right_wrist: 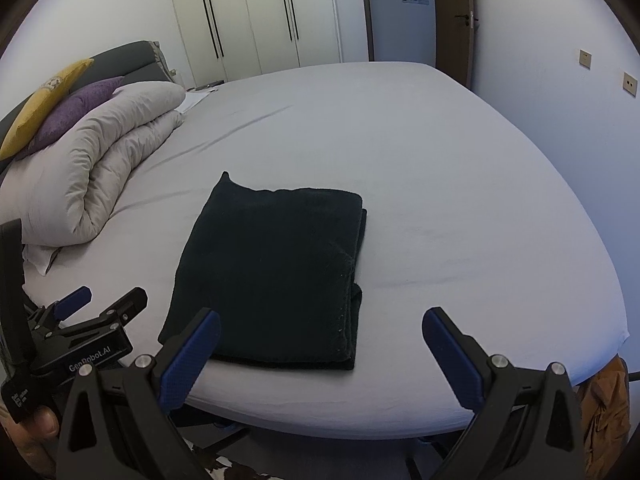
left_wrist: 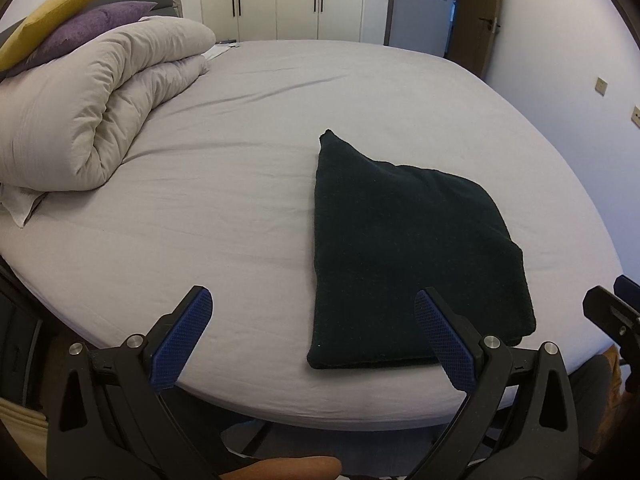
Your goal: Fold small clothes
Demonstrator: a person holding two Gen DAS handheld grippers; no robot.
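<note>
A black garment (left_wrist: 408, 252) lies folded into a thick rectangle on the grey bed sheet (left_wrist: 224, 184), near the bed's front edge. One corner pokes out at its far left. It also shows in the right wrist view (right_wrist: 272, 276). My left gripper (left_wrist: 312, 312) is open and empty, above the front edge, just left of the garment. My right gripper (right_wrist: 320, 332) is open and empty, above the front edge at the garment's right side. The left gripper shows in the right wrist view (right_wrist: 100, 300), the right gripper's edge in the left view (left_wrist: 612, 308).
A rolled beige duvet (left_wrist: 100, 108) with a purple cushion (left_wrist: 88, 28) and a yellow cushion (left_wrist: 60, 12) sits at the bed's far left. White wardrobes (right_wrist: 256, 12) and an open door (right_wrist: 400, 12) stand behind. A brown cloth (right_wrist: 604, 404) hangs below the bed's right corner.
</note>
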